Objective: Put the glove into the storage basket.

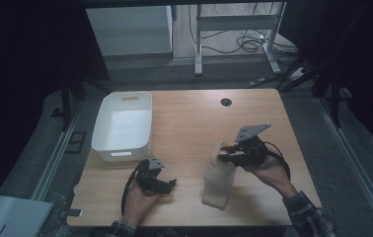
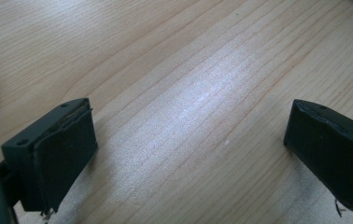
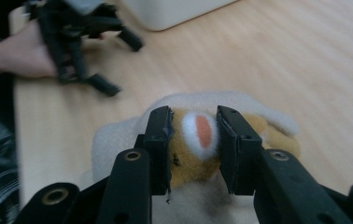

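Right tool clamped on a plush toy, yellow with cream fleece, lifted over the bench front. Left tool wide open, empty, low above bare wood. Farther back, white bin.

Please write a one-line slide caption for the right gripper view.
Right gripper shut on a soft toy above the wooden table, left gripper beyond.
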